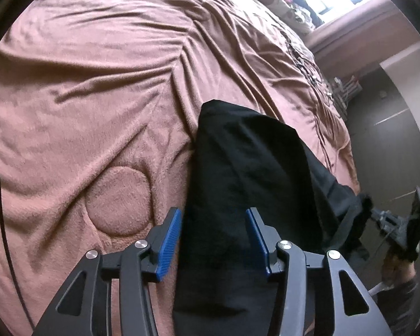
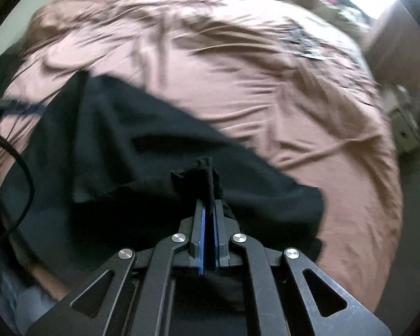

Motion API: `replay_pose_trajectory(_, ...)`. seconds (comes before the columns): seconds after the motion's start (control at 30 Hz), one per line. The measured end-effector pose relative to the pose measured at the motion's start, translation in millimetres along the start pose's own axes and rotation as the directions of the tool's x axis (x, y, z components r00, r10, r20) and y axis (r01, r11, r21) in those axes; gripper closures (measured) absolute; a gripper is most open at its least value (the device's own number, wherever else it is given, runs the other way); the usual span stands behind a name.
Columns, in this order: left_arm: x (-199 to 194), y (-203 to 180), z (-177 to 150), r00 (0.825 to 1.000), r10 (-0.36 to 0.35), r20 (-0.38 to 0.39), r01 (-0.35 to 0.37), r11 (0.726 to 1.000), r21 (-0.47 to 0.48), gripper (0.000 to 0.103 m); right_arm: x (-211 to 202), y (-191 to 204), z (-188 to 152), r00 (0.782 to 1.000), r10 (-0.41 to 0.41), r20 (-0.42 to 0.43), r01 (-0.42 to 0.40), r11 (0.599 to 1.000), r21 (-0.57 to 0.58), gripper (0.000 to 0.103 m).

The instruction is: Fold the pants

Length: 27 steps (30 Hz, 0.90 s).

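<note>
Pants (image 1: 238,168) near bed edge, right hand-held gripper (image 2: 209,204) pinching their edge, left hand-held gripper (image 1: 214,215) spread astride them, blanket (image 1: 98,84) bare beyond.

A bed covered by a wrinkled pink blanket (image 1: 98,89) bears black pants (image 1: 238,168) near its edge

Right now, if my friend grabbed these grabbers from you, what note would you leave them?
Left gripper: open, blue pads either side of the black pants but not pinching them.
Right gripper: shut on a bunched edge of the pants, lifting it; that view is blurred.
Pants: draped on the pink blanket near the bed's edge.
Done: one edge is gripped.
Left: probably grip with the left too, fold the pants over, then smooth them flat.
</note>
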State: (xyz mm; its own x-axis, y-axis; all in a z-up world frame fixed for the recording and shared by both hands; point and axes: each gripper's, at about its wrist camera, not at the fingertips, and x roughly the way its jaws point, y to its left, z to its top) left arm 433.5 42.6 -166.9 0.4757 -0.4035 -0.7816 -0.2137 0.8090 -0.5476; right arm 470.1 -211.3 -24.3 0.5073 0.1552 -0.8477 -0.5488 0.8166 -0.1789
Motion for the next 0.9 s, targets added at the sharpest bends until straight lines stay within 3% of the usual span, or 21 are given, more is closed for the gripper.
replay_pose_trajectory(0.17,-3,-6,1,1.000,0.014,0.017,-0.014,0.999,0.030,0.046,-6,-21,-6,0.997,-0.075,0.020,0.071,0.988,0.134,0.102)
replay_pose_trajectory(0.33,-3,-6,2,1.000,0.015,0.019,-0.016,0.999,0.030,0.046,1,-26,-4,0.990,-0.143,0.005,0.139,0.972,0.190,0.102)
replay_pose_trajectory(0.53,-3,-8,2,1.000,0.016,0.022,-0.017,0.999,0.034,0.046,4,-32,2,0.965,-0.259,-0.027,0.256,0.924,0.285,0.102)
replay_pose_trajectory(0.63,-3,-7,2,1.000,0.019,0.021,-0.020,0.999,0.033,0.046,10,-42,3,0.972,-0.232,-0.041,0.231,0.902,0.364,0.102)
replay_pose_trajectory(0.8,-2,-8,3,1.000,0.022,0.016,-0.023,0.999,0.035,0.046,10,-46,-1,0.973,-0.222,-0.061,0.228,0.887,0.402,0.091)
replay_pose_trajectory(0.9,-1,-9,3,1.000,0.027,0.012,-0.027,0.999,0.040,0.046,-1,-45,-11,0.977,-0.207,-0.047,0.207,0.885,0.417,0.073)
